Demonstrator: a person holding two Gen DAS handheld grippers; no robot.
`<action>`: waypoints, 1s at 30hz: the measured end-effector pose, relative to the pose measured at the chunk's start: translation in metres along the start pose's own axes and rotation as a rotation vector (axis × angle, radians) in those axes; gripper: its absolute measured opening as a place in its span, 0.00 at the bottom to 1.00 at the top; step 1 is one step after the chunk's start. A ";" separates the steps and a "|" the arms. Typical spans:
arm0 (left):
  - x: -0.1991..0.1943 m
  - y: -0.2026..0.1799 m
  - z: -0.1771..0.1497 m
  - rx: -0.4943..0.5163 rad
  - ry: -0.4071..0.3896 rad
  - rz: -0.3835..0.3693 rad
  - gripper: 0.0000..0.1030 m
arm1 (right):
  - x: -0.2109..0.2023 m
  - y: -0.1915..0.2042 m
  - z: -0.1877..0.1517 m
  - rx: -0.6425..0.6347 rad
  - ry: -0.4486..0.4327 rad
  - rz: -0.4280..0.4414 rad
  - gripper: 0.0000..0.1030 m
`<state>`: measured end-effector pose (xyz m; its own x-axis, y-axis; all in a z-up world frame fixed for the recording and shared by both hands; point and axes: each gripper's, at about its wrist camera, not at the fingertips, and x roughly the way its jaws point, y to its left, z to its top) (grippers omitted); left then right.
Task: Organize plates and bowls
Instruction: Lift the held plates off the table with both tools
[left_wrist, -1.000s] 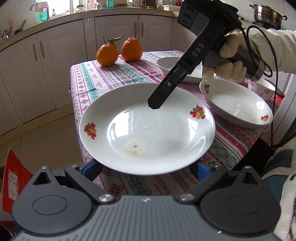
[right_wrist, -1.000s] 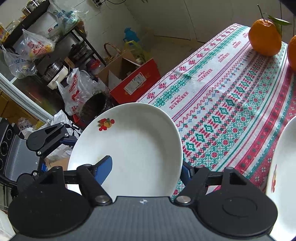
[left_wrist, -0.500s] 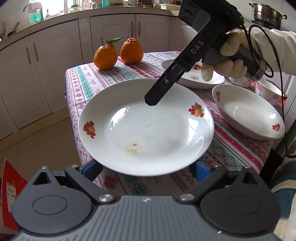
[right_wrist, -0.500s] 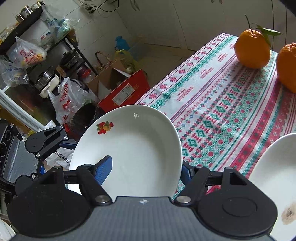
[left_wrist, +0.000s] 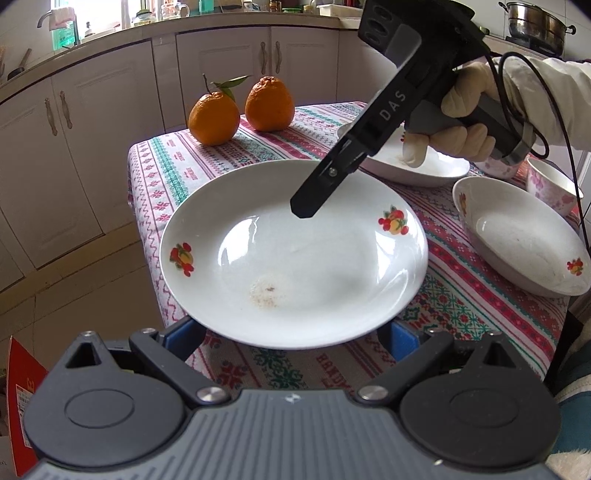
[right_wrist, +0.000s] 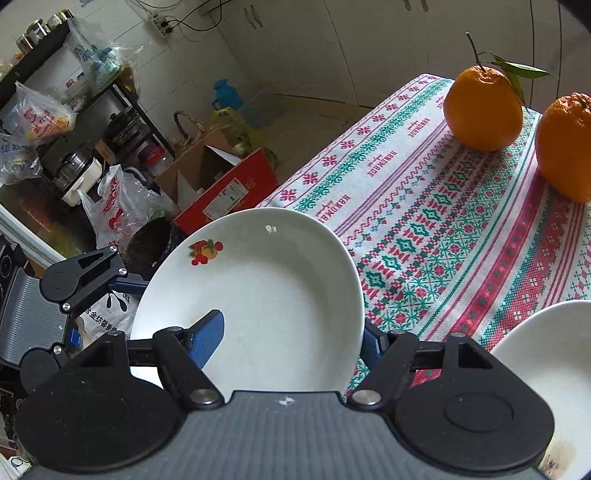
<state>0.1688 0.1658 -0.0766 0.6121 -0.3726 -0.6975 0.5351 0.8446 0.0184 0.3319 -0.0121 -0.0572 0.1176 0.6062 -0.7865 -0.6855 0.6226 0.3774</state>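
Note:
A white deep plate (left_wrist: 295, 266) with fruit decals and a brown stain hangs over the near corner of the table, carried by both grippers. My left gripper (left_wrist: 291, 334) holds it from below, its blue pads tucked under the near rim on either side. My right gripper (right_wrist: 290, 334) is shut across the rim, with one pad on the plate (right_wrist: 266, 295) and the other behind its edge. In the left wrist view the right gripper's finger (left_wrist: 321, 184) slants down over the plate. A gloved hand (left_wrist: 461, 122) holds the handle.
A second deep plate (left_wrist: 517, 251), a further white plate (left_wrist: 417, 162) and a pink floral bowl (left_wrist: 554, 188) stand on the patterned tablecloth (left_wrist: 221, 173). Two oranges (right_wrist: 484, 110) sit near the far corner. A red box (right_wrist: 229, 192) and bags clutter the floor beside the table.
Both grippers have carried the plate sideways together. In the right wrist view the oranges and the other plate have come further into view. Neither grip has changed.

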 end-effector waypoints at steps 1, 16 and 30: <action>0.000 0.000 0.000 0.002 0.001 0.001 0.96 | 0.001 -0.001 0.000 0.002 0.001 -0.002 0.77; 0.004 0.000 0.005 0.024 0.007 0.006 0.96 | 0.004 -0.003 -0.001 -0.005 0.001 -0.031 0.78; 0.006 -0.003 0.008 0.039 0.005 0.005 0.96 | 0.006 0.006 -0.004 -0.052 0.017 -0.081 0.91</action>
<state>0.1758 0.1581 -0.0751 0.6119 -0.3662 -0.7011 0.5545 0.8307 0.0501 0.3255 -0.0065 -0.0613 0.1622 0.5460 -0.8219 -0.7105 0.6427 0.2867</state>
